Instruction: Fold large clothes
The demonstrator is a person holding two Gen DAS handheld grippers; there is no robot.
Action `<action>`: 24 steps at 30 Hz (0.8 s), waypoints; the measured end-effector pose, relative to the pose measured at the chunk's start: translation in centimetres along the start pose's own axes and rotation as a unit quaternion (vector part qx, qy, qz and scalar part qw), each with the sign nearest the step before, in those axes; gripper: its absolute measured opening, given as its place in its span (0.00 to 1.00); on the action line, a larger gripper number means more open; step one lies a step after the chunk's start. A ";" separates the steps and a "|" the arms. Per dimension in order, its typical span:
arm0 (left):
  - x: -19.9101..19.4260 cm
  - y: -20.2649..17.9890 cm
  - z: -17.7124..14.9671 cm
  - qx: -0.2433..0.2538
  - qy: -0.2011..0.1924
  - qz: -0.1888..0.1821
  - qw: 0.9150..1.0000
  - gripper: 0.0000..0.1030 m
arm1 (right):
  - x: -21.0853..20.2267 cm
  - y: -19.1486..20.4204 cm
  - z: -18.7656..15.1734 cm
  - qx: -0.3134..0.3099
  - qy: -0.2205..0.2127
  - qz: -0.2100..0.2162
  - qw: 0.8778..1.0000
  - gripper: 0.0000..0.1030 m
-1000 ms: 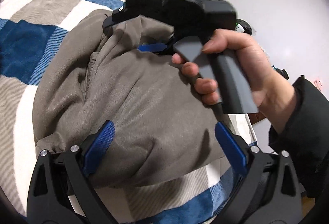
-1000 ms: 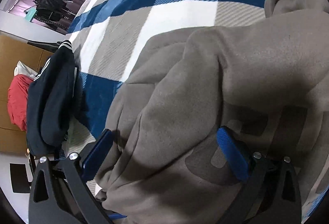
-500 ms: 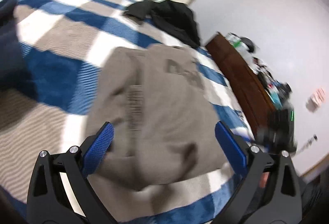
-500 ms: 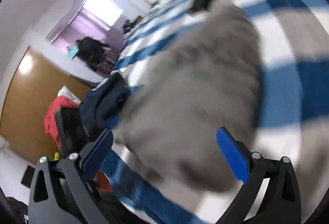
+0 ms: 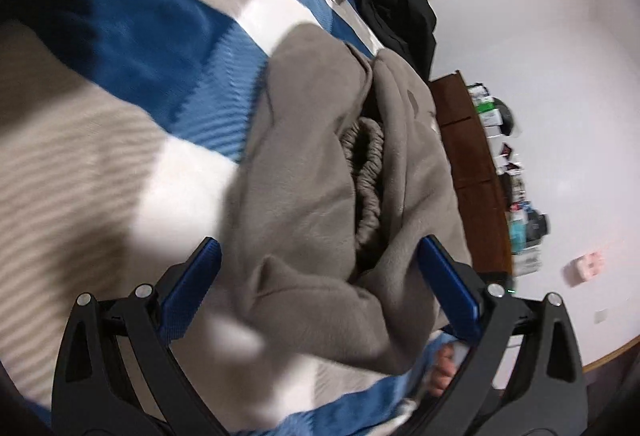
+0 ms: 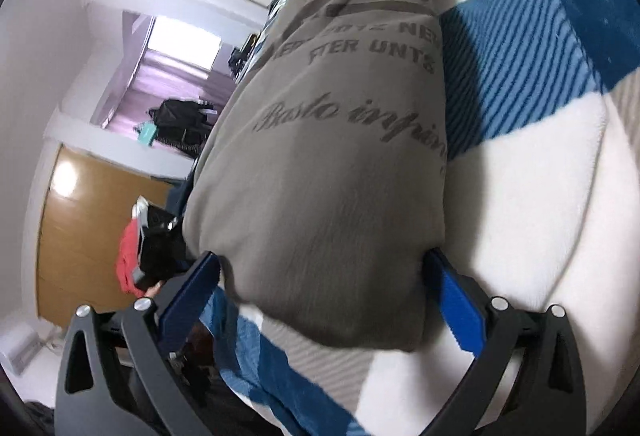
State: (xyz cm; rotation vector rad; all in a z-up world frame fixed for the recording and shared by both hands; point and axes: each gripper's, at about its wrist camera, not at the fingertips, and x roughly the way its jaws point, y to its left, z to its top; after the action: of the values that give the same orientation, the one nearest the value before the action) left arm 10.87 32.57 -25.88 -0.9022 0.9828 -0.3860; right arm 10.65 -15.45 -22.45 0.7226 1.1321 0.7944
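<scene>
Currently both grippers are held wide apart, nothing pinched. Left gripper (image 5: 318, 276): fingers spread either side of the near end of the taupe sweatshirt (image 5: 320, 172); contact with the cloth cannot be confirmed. Right gripper (image 6: 320, 286): fingers likewise spread, straddling the near edge of the folded bundle.

Risks, left to right:
- On the left view the fold is gaping; the ribbed cuff (image 5: 370, 172) is exposed in the opening between two layers. If only the top layer is taken, the bundle is likely to be pulled open.
- The near edge lies close to the bed's near side; a drag toward the near side could slide it off the checked blanket (image 5: 132, 36).
- On the right view the fleece looks thick and rounded; a shallow pinch would probably slip.

Sweatshirt: taupe fleece, tone-on-tone printed lettering (image 6: 360, 116) on the upper face, folded into a long bundle running near to far on the bed. A black garment (image 5: 396, 12) is lying beyond its far end.
</scene>
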 end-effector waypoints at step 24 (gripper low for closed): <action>3.7 0.4 1.2 -0.020 0.015 -0.036 0.999 0.94 | 1.3 -0.3 1.6 0.013 -0.018 0.009 1.000 0.97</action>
State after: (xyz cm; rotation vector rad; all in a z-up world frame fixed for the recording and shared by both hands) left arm 13.80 30.97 -27.95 -0.9718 0.9906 -0.4437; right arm 12.52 -14.68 -22.89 0.7677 1.1064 0.7793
